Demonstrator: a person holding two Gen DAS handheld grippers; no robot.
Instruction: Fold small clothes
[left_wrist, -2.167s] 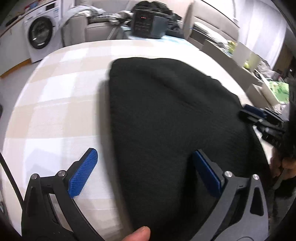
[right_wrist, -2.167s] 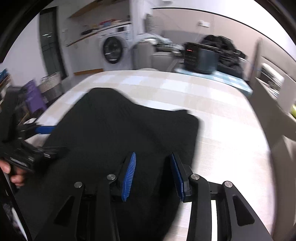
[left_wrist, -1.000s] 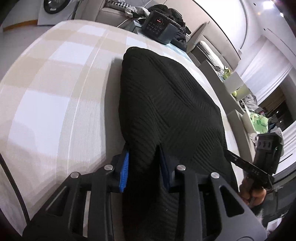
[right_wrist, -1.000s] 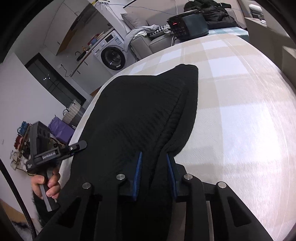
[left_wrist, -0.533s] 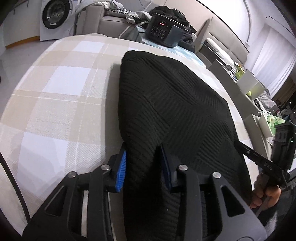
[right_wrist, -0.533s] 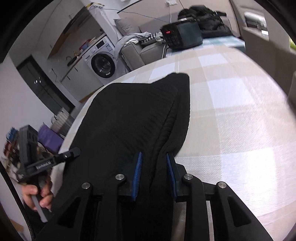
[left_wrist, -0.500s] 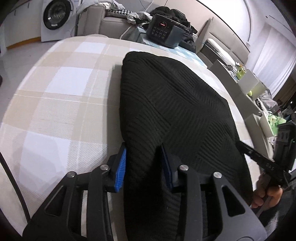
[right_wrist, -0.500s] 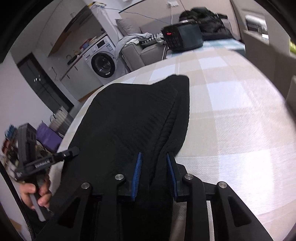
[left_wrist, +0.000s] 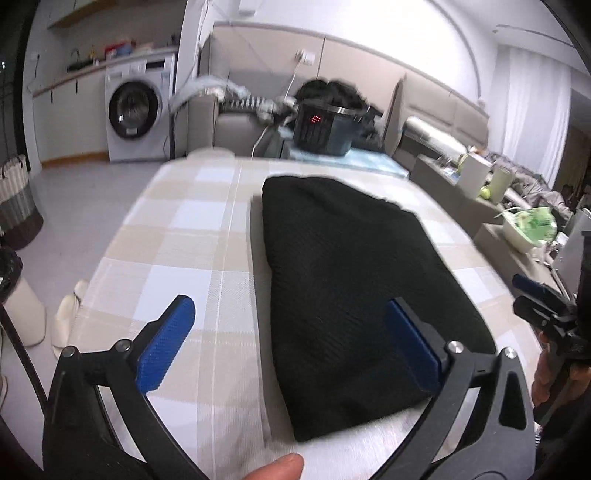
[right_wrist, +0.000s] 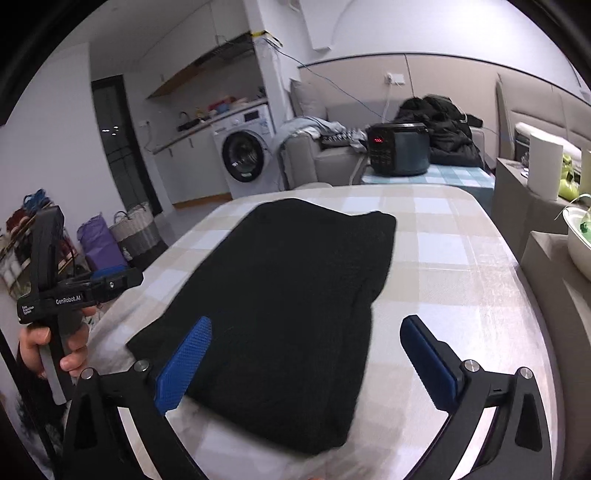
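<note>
A black knit garment (left_wrist: 351, 277) lies folded flat on the beige checked table (left_wrist: 192, 236). In the right wrist view the same garment (right_wrist: 295, 288) runs away from me, and its near edge rests on the tablecloth. My left gripper (left_wrist: 290, 308) hovers above the garment's near left corner. Its jaws are opening wide and its blue pads press on nothing. My right gripper (right_wrist: 306, 325) hangs over the near right corner. Its jaws are opening too, and the cloth lies below them, untouched. Each view shows the other gripper at its side edge (left_wrist: 519, 293) (right_wrist: 125, 277), held in a hand.
Beyond the table's far end stand a black cooker (left_wrist: 325, 127) with a red display, a sofa piled with clothes and a washing machine (left_wrist: 135, 110). Baskets (right_wrist: 135, 229) stand on the floor at the left. Low cabinets (right_wrist: 532, 206) with a white bowl line the right.
Both grippers were shut on the garment's near edge. They have let go, opened wide, and lifted up and back. The garment now lies flat.
</note>
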